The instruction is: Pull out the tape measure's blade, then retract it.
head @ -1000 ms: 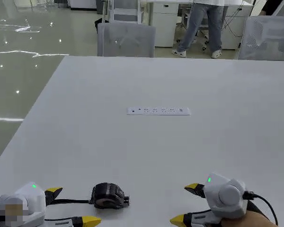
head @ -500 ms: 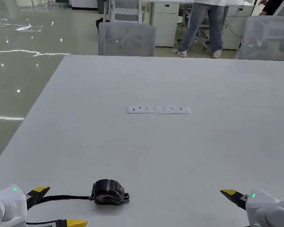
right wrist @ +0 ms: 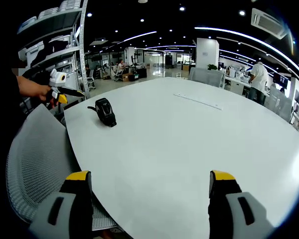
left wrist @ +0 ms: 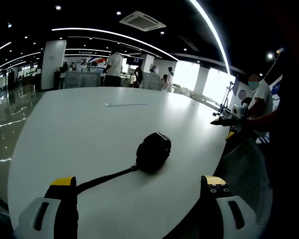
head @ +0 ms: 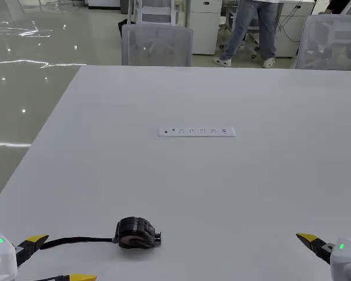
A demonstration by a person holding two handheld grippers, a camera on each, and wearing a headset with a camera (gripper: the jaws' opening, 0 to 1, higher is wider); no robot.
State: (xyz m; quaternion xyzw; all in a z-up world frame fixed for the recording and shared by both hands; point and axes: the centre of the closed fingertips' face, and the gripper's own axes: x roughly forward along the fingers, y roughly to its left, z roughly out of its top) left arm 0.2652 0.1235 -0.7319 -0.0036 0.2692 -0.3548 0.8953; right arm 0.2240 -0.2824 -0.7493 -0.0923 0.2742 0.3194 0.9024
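The left gripper is wide open, its yellow-tipped jaws far apart and holding nothing. A black strap starts close beside its left jaw and runs forward over the white surface. It ends at the tape measure, a dark round case lying just ahead of this gripper in line with the gap between the jaws, and touching neither of them.

The right gripper is spread just as wide and is empty (bare surface lies between its jaws). From it, the tape measure sits well away, ahead and to the left, close to the left gripper, which a hand holds at the surface's near edge.

Farther out from both grippers, a white power strip lies flat across the middle of the surface. Beyond the far edge are a grey chair and a standing person.
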